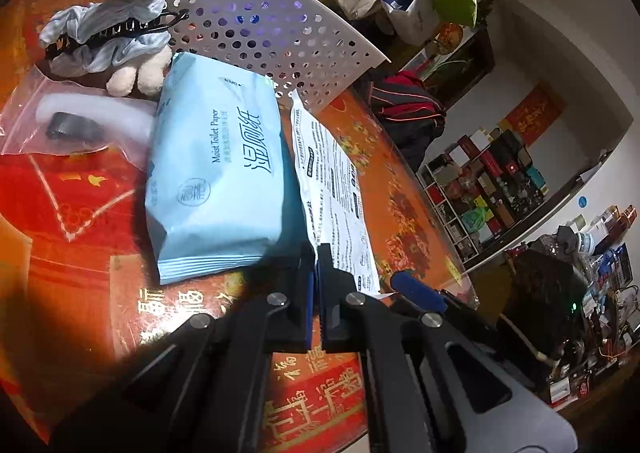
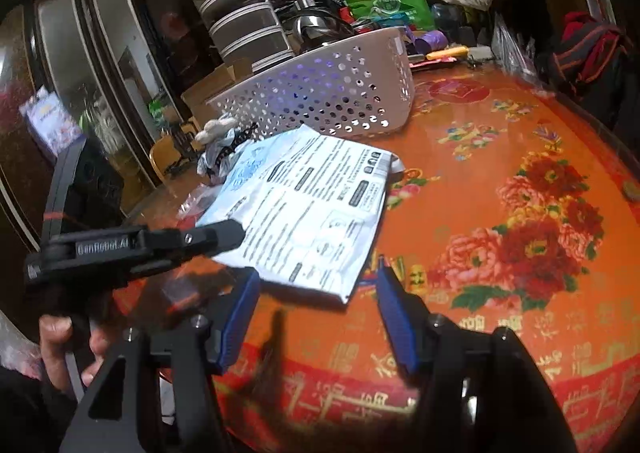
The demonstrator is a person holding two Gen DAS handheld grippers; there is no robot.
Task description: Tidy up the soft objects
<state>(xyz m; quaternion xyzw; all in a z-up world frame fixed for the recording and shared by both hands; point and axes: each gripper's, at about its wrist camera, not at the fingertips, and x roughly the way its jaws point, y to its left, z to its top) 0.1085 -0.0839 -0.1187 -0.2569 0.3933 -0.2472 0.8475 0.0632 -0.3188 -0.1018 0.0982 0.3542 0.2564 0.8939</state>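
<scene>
From the left wrist, the left tool (image 1: 316, 253) is pinching the near edge of the white printed pack (image 1: 332, 189). The blue wipes pack (image 1: 216, 177) is lying beside it, touching it, on the desk (image 1: 404, 189). A fluffy toy (image 1: 136, 33) is sitting near the white basket (image 1: 256, 13).

From the right wrist, the right tool (image 2: 316, 293) is standing spread, its fingers apart, near the pack's corner.

We see the plush toy (image 1: 140, 69) half buried under pale blue cloth (image 1: 108, 37); the zip bag (image 1: 60, 121) runs off the table's left edge.
</scene>
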